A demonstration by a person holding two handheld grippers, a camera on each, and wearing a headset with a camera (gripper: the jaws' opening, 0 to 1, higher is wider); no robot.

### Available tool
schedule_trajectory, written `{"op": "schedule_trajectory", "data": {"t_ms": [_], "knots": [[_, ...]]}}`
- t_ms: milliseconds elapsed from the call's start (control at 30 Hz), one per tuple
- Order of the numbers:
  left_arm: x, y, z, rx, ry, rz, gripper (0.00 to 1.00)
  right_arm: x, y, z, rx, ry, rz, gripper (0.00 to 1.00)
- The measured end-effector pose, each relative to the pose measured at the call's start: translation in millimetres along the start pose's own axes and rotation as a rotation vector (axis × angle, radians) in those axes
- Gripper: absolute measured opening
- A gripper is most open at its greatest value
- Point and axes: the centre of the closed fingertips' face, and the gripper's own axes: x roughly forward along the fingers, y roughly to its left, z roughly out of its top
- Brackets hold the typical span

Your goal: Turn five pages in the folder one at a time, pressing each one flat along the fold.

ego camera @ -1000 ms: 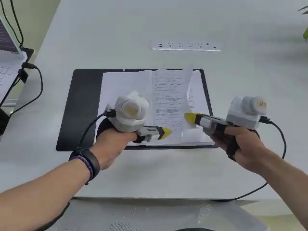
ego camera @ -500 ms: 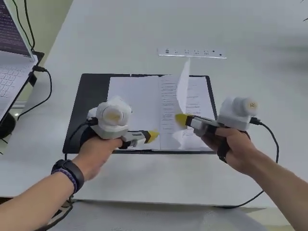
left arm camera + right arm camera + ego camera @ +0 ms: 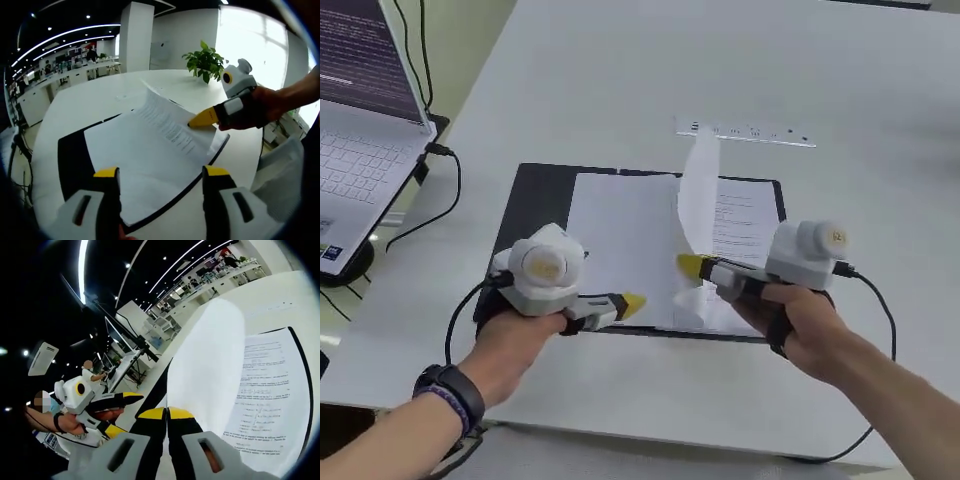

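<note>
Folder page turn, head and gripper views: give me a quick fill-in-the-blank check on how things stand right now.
1. The right gripper is ___ on the lifted page of the folder.
2. The left gripper holds nothing, and its jaws are ___.
3. The laptop sits at the person's ___ side of the table.

Missing words: shut; open; left.

White left gripper [image 3: 629,303] (yellow jaws), dark wristband [image 3: 447,386]
</note>
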Motion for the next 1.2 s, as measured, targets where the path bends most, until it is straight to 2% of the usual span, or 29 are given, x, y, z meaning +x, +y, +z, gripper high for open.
{"op": "schedule_trajectory", "data": {"t_ms": [300,567,1033,1200], "knots": [[-20.2,12.6,-14.7,-0.054,-0.010,0.036,0.66,29.7,19.7,-3.1,-0.006,0.031,0.043,0.00],[-34.0,19.7,-23.1,-0.088,-0.021,0.053,0.67,52.0,31.5,-11.0,0.010,0.064,0.074,0.00],[-46.1,28.1,-39.3,-0.141,-0.022,0.076,0.68,85.5,36.2,-26.4,0.064,0.121,0.086,0.00],[-49.2,29.2,-45.5,-0.162,-0.023,0.083,0.68,98.7,35.6,-35.1,0.125,0.151,0.081,0.00]]}}
